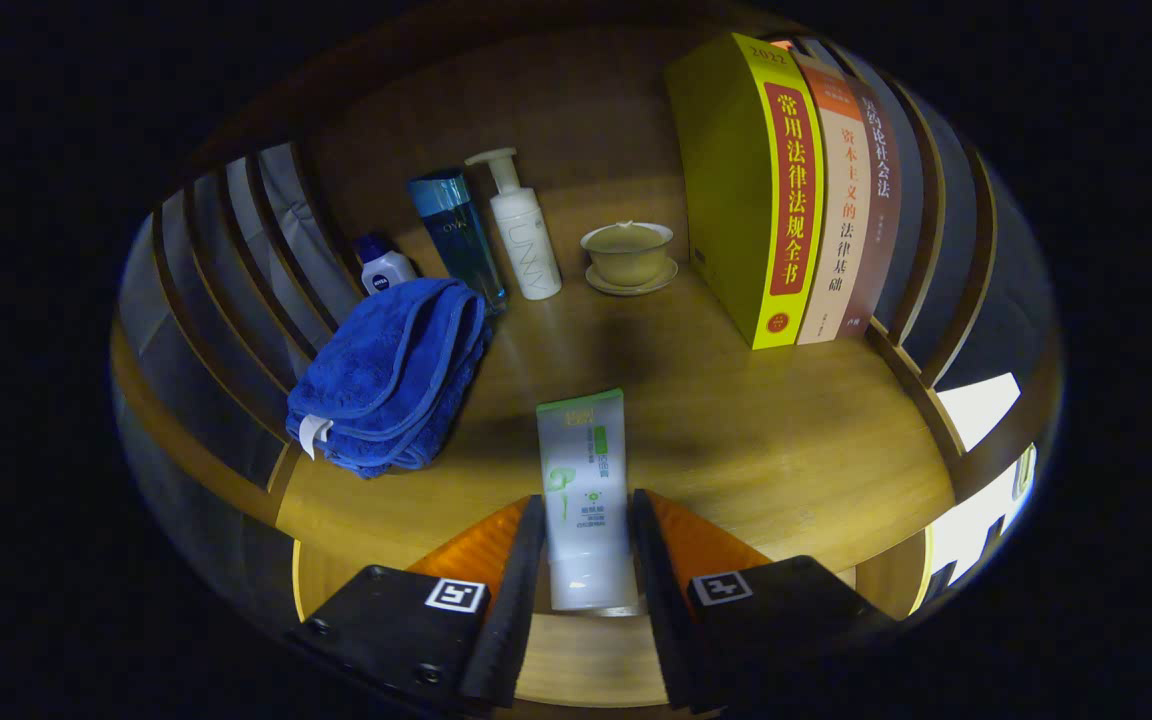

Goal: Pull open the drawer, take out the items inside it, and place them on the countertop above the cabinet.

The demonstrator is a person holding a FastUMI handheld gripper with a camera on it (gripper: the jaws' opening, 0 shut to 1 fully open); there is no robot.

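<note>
Tube [586, 495] of cream, one of the drawer's items, stands between the fingers of the gripper [586, 560], which look clamped on its lower part, just over the wooden worktop [786, 440]. Beyond the tube stand a blue towel [391, 375], three bottles [526, 235], a lidded cup [628, 252] and books [786, 190]. I judge this item is being placed or released; whether more items are left in the drawer, I cannot tell.

A fisheye camera riding on the hand-held gripper [588, 520] looks forward and down, from close above, across the wooden worktop [786, 440] toward its back wall.
</note>
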